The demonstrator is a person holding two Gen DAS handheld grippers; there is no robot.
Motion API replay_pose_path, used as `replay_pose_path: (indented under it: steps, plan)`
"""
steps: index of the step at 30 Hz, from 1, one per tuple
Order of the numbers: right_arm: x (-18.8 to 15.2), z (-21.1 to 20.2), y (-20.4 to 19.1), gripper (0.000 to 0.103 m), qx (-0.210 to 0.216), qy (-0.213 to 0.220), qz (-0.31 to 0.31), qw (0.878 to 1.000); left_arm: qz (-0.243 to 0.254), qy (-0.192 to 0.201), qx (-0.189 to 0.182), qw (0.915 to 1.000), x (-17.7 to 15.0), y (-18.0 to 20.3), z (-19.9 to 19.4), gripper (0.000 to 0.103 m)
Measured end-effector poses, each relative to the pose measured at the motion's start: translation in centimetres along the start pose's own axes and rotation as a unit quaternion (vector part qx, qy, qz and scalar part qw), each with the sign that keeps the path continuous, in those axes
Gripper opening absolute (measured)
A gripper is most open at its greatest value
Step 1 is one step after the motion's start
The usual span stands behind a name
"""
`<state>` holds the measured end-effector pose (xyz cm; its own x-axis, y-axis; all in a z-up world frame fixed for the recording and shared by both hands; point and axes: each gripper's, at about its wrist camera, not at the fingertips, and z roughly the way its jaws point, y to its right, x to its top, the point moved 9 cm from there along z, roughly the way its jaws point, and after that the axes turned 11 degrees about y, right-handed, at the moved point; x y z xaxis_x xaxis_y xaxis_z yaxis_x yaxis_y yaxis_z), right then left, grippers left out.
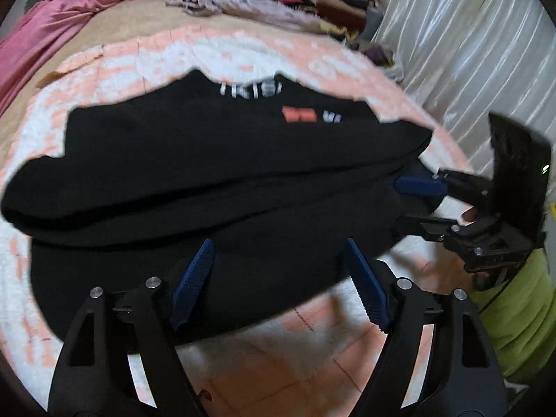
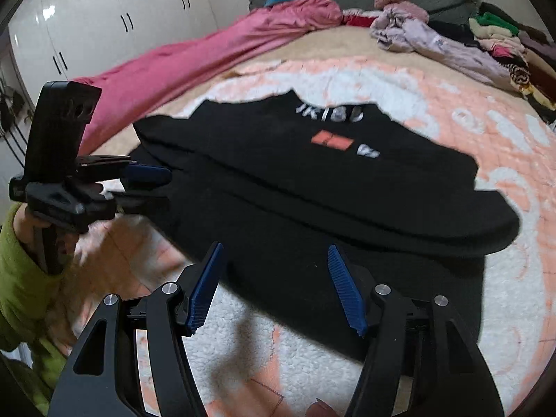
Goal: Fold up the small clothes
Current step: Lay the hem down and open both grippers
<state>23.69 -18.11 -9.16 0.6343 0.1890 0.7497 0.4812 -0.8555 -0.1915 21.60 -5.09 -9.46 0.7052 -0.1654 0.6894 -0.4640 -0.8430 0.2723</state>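
Note:
A black T-shirt [image 1: 215, 160] with white lettering and an orange patch lies on the pink-and-white blanket [image 1: 114, 69], its near part doubled in a fold. It also shows in the right wrist view [image 2: 312, 187]. My left gripper [image 1: 281, 253] is open, with its blue pads over the shirt's near hem. It shows in the right wrist view [image 2: 153, 191] at the shirt's left edge. My right gripper [image 2: 276, 257] is open over the near hem. It shows in the left wrist view [image 1: 413, 205] at the shirt's right edge. Neither holds cloth.
A pink sheet [image 2: 194, 59] lies along the bed's left side. A crumpled lilac garment [image 2: 434, 41] and a pile of folded clothes [image 2: 507, 41] sit at the far right. White wardrobes [image 2: 87, 17] stand to the left, and a curtain [image 1: 469, 45] hangs on the right.

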Motion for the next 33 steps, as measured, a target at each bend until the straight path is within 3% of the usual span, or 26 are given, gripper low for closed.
replay_pose_path:
  steps: [4,10,16,21,25,28,33]
  plan:
    - [-0.8,1.6,0.1,0.062,-0.014,-0.016,-0.016,1.000,0.034,0.005,0.015,0.9993,-0.3,-0.3,1.3,0.072]
    - [0.7,2.9,0.4,0.061,-0.036,-0.004,-0.048,0.998,0.020,0.026,0.010,0.9994,1.5,-0.9,1.2,0.072]
    - [4.1,3.4,2.3,0.061,-0.051,0.029,-0.044,0.997,0.003,0.071,0.034,0.9969,5.0,-2.8,0.4,0.076]
    - [6.8,4.8,6.7,0.061,-0.104,0.041,-0.009,0.994,-0.046,0.105,0.072,0.9908,7.7,-6.9,0.5,0.081]
    - [7.8,4.8,10.4,0.061,-0.146,0.050,0.041,0.987,-0.083,0.143,0.100,0.9812,8.5,-10.4,-0.8,0.084]
    - [7.8,4.1,11.8,0.061,-0.160,0.062,0.066,0.983,-0.111,0.166,0.095,0.9751,8.8,-11.7,-2.0,0.088]
    - [7.0,1.5,14.1,0.065,-0.175,0.091,0.114,0.974,-0.131,0.156,0.120,0.9717,8.1,-13.9,-2.3,0.089]
